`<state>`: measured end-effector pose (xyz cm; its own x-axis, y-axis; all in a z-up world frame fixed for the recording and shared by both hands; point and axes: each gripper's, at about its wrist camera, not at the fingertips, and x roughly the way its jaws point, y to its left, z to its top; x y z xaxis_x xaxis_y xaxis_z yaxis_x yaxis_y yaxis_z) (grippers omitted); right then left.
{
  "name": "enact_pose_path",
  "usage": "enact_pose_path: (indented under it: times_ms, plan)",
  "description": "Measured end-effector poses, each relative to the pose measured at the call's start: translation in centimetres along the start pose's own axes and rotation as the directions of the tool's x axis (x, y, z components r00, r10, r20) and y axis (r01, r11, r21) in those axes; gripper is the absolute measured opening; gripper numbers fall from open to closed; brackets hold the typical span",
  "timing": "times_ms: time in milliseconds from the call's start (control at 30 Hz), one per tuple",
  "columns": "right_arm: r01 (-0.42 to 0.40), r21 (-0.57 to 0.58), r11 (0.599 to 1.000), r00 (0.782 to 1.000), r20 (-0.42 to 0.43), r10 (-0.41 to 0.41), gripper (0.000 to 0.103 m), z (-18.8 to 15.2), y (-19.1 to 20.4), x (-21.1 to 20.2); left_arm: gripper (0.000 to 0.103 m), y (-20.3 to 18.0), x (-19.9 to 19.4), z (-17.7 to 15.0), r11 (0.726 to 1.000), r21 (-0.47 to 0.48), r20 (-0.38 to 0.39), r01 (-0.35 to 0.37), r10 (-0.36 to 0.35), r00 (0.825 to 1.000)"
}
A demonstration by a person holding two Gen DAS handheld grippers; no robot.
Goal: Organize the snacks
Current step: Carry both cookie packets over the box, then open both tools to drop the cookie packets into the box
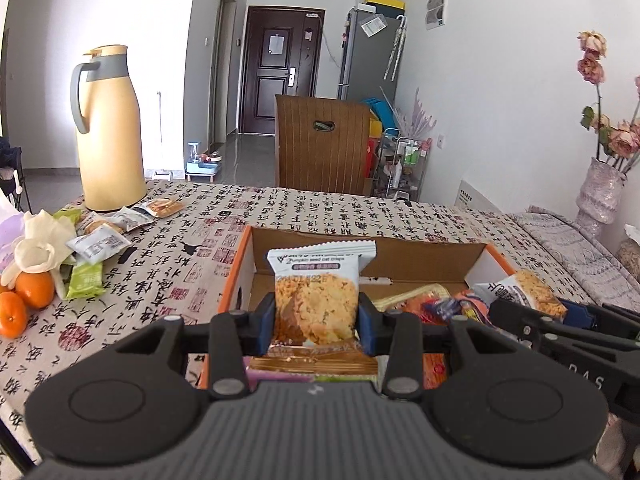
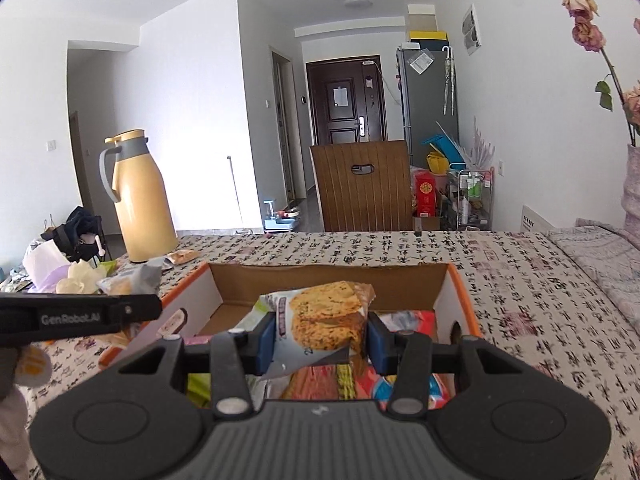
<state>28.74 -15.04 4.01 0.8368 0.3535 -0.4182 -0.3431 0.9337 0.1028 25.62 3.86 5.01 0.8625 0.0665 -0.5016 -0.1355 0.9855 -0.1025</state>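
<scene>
Left claw (image 1: 316,326) pinching an upright oat crisp packet (image 1: 318,298) over the open cardboard box (image 1: 240,276) on the table (image 1: 168,280), right claw (image 2: 322,340) pinching a tilted crisp packet (image 2: 324,320) above the same box, more snacks (image 1: 100,240) loose by the yellow jug (image 1: 108,128), oranges (image 1: 24,300) at the left

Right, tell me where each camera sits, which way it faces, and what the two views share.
Left wrist: sits on the left claw, looking forward over the cardboard box toward the dark door; its fingers pinch an oat crisp packet, and the right claw enters from the right.
Right wrist: sits on the right claw, facing the same way over the box; it grips a second, tilted crisp packet, and the left claw crosses at left.
Shared: box, yellow thermos jug, wooden chair, door.
</scene>
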Motion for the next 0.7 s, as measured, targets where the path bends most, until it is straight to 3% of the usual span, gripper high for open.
enact_pose_path:
  times_ms: [300,567,700]
  plan:
    - [0.014,0.010,1.000,1.000,-0.013,-0.014,0.045,-0.8,-0.2,3.1,0.041,0.6,3.4,-0.5,1.000,-0.025,-0.006,-0.011,0.011,1.000]
    - [0.014,0.007,1.000,1.000,-0.018,-0.014,0.046,-1.5,-0.1,3.6,0.041,1.3,3.9,-1.2,0.999,-0.039,0.010,0.016,-0.015,1.000]
    - [0.022,0.006,1.000,0.999,-0.026,-0.022,0.059,-1.7,-0.2,4.0,0.045,1.8,4.1,-1.4,0.998,-0.057,0.013,0.002,-0.002,1.000]
